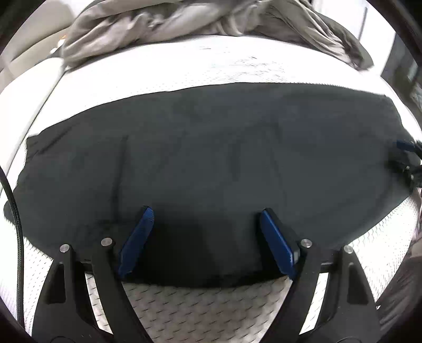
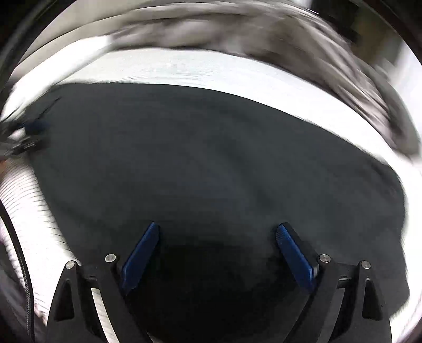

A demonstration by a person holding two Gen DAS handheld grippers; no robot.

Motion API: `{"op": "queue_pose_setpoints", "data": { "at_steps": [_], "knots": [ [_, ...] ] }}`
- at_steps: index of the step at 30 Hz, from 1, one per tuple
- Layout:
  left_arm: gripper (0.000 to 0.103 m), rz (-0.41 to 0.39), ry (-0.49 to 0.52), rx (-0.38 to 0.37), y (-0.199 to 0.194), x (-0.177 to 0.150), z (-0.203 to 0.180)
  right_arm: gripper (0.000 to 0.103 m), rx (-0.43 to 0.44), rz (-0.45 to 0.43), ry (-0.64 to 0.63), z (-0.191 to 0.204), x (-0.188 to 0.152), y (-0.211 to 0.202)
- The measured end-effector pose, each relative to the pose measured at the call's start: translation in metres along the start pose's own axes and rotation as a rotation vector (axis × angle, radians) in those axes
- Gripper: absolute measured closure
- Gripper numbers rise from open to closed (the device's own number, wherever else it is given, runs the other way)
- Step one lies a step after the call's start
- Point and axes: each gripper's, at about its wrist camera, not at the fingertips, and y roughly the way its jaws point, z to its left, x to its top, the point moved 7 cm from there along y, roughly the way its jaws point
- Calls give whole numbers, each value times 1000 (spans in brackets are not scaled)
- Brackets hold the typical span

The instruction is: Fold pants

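Lying flat on the white bed [image 1: 184, 66], the dark pants [image 1: 211, 158] spread directly ahead of both grippers, long axis running left to right across each view. The left gripper [image 1: 205, 219] and right gripper [image 2: 217, 234] each hang over the pants' near edge, fingers spread apart, clamping nothing. A gray blanket [image 1: 163, 21] lies bunched beyond the pants.
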Motion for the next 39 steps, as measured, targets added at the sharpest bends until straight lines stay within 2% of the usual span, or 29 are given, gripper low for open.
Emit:
{"op": "queue_pose_setpoints", "data": {
  "at_steps": [3, 4, 5, 6, 8, 10, 12, 13, 16, 18, 20, 21, 23, 25, 28, 29, 31, 32, 34, 35, 36, 37, 38, 39],
  "knots": [
    [22, -20, -18, -55, -19, -1, -1, 11, -98, 19, 129, -53, -11, -13],
    [22, -36, -25, -74, -17, 9, 4, 11, -135, 12, 170, -64, -7, -18],
    [22, -48, -38, -82, -16, 19, 2, 11, -141, -2, 201, -65, -1, -18],
    [22, -54, -53, -76, -10, 34, -2, 11, -111, -23, 232, -59, 9, -18],
    [22, -45, -76, -57, 7, 55, -12, 11, -24, -47, 243, -32, 33, -11],
    [22, -54, -80, -58, 28, 81, -26, 11, 51, -54, 188, 7, 56, -4],
    [22, -4, -80, -13, 67, 102, -34, 11, 59, -66, 89, 42, 68, -2],
    [22, 26, -68, 28, 81, 102, -34, 11, 61, -73, 15, 62, 72, 3],
    [22, 0, -53, 45, 91, 113, -27, 11, 28, -37, -111, 100, 60, 11],
    [22, -8, -82, 94, 83, 110, -4, 11, 34, -37, -94, 92, 51, 12],
    [23, -13, -108, 189, 74, 102, 27, 11, 38, -22, -10, 71, 42, 12],
    [24, -14, -120, 201, 71, 96, 38, 10, 16, -22, 22, 62, 39, 11],
    [27, -29, -154, 123, 63, 87, 45, 9, 2, -19, 64, 52, 34, 11],
    [38, -55, -123, 97, 46, 84, 46, 9, 1, -20, 62, 52, 38, 11],
    [41, -151, -111, 8, 9, 79, 56, 9, -38, -27, 33, 57, 34, 5],
    [41, -174, -130, 1, -1, 74, 67, 8, -44, -30, 28, 60, 36, 6],
    [41, -170, -169, 59, -6, 63, 98, 8, -42, -30, 31, 60, 34, 6],
    [41, -143, -194, 100, 1, 56, 118, 8, -40, -31, 32, 61, 34, 5],
    [46, -69, -230, 120, 23, 46, 149, 8, -36, -32, 35, 64, 26, 4],
    [47, -48, -240, 93, 31, 38, 160, 7, -33, -32, 36, 66, 26, 3],
    [59, -57, -252, 80, 30, 35, 167, 7, -30, -31, 35, 62, 28, 6],
    [68, -56, -270, 116, 25, 32, 179, 7, -28, -31, 35, 58, 29, 8],
    [69, -62, -282, 163, 19, 30, 188, 7, -26, -32, 36, 58, 29, 8],
    [74, -75, -295, 226, 11, 26, 201, 7, -23, -34, 37, 57, 28, 8]
  ]
}}
